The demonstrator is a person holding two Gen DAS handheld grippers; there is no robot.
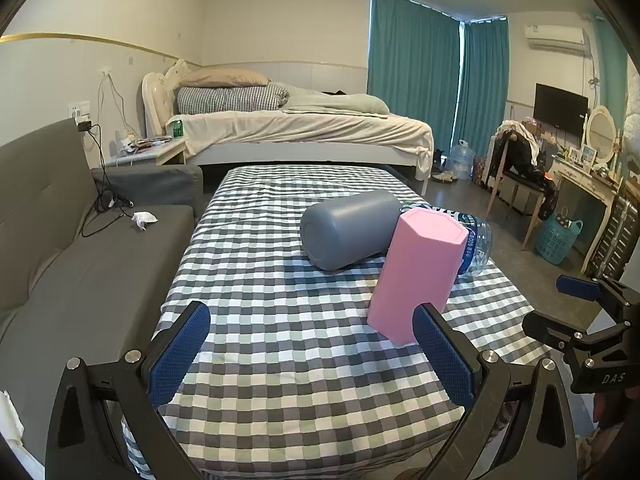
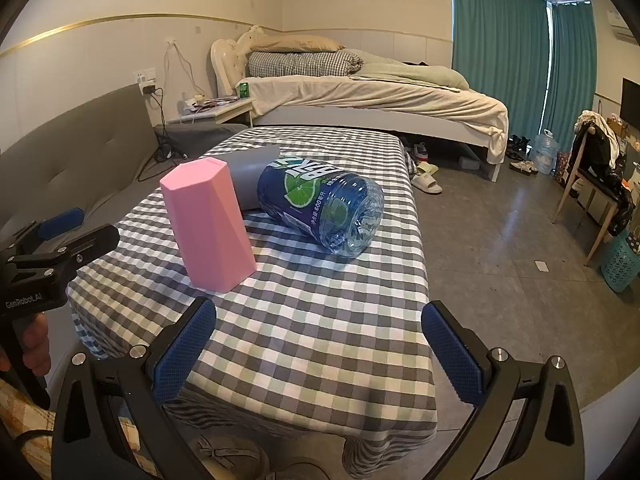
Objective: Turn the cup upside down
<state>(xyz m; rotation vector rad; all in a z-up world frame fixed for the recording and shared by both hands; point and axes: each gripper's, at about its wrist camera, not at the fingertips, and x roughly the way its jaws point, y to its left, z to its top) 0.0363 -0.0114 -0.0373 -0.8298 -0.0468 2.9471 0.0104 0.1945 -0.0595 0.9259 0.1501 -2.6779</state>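
A pink faceted cup [image 1: 414, 276] stands mouth-down on the checked tablecloth [image 1: 280, 320], closed base up; it also shows in the right wrist view [image 2: 210, 226]. A grey cup [image 1: 350, 234] lies on its side behind it, also seen in the right wrist view [image 2: 254, 176]. My left gripper [image 1: 312, 354] is open and empty, its right finger just in front of the pink cup. My right gripper [image 2: 318, 352] is open and empty, near the table's front edge, the pink cup ahead to its left.
A blue plastic bottle [image 2: 324, 208] lies on its side next to both cups. A grey sofa [image 1: 80, 264] runs along the table's left. A bed [image 1: 304, 128] stands behind the table. A chair [image 2: 596, 184] and a teal basket [image 2: 622, 264] stand on the floor to the right.
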